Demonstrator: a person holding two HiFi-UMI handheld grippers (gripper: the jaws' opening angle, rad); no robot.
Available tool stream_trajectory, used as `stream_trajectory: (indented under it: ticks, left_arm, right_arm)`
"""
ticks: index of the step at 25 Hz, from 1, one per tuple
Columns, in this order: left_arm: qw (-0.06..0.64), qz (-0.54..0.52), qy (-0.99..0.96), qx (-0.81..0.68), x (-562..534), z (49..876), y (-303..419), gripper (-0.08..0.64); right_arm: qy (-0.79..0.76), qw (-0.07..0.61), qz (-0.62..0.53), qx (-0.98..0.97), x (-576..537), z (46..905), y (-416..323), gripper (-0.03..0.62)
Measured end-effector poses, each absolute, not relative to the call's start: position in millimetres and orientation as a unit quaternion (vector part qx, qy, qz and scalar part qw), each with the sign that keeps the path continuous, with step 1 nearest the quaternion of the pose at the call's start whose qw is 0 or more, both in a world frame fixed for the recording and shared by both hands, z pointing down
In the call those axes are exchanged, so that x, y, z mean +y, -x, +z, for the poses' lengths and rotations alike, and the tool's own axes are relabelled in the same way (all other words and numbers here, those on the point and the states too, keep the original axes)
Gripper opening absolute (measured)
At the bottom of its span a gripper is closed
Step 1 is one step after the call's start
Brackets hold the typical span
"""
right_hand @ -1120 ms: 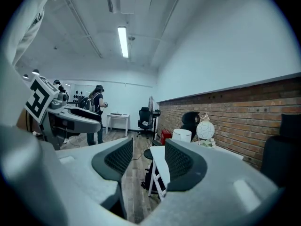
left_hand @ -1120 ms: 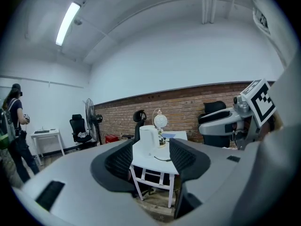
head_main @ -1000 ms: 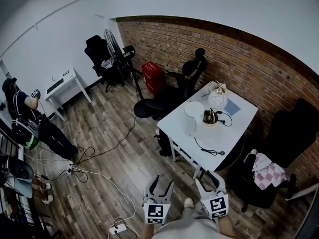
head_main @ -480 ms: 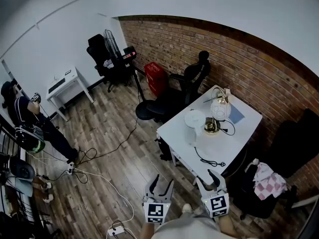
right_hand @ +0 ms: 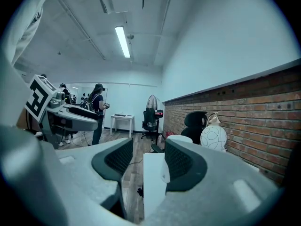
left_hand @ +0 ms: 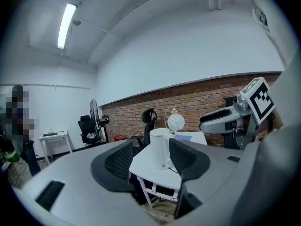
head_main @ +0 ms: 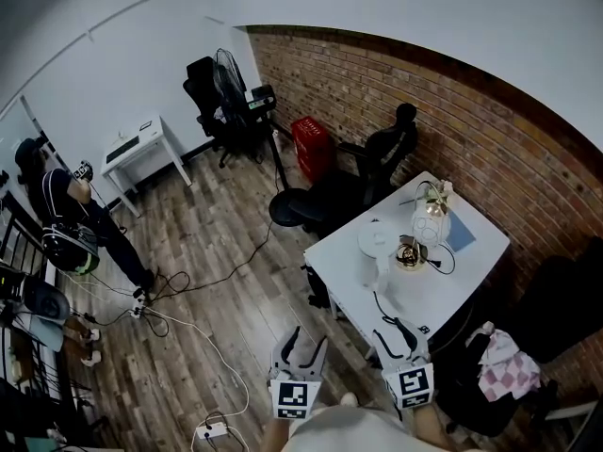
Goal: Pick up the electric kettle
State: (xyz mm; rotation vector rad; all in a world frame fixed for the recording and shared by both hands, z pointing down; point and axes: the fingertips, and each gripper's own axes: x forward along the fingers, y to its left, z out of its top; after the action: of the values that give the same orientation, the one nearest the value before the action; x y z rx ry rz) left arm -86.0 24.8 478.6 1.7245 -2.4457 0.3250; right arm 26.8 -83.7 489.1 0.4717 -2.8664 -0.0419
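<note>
Electric kettle (head_main: 374, 250), white and tall, stands upright on the white table (head_main: 429, 285) beside the brick wall, near the table's left edge as the head view shows it. A globe lamp (head_main: 431, 222) stands just behind it to the right, and a black cable (head_main: 388, 314) lies on the tabletop between the kettle and the near corner.

Both grippers are held low at the bottom of the head view, short of the kettle and well apart from it. The left gripper (head_main: 306, 339) hangs over the wooden floor, off to the left of the table. Its jaws stand a little apart with nothing between the pads. In the left gripper view the kettle (left_hand: 160, 147) shows far off through that gap, close to the right jaw. The right gripper (head_main: 391, 332) is at the table's near corner, more nearly in line with the kettle. Its jaws are likewise parted and hold nothing. In the right gripper view only the kettle's top (right_hand: 181, 139) peeks above the right jaw, with the table's edge in the gap.
</note>
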Motion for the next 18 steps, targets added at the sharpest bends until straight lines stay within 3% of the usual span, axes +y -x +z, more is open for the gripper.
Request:
stream_trajectory:
  ticks: [18]
  left_arm:
    - [0.056, 0.109, -0.564, -0.816, -14, 479, 158, 0.245]
  right_arm:
    - [-0.152, 0.116, -0.022, -0.981, -125, 491, 48, 0.209]
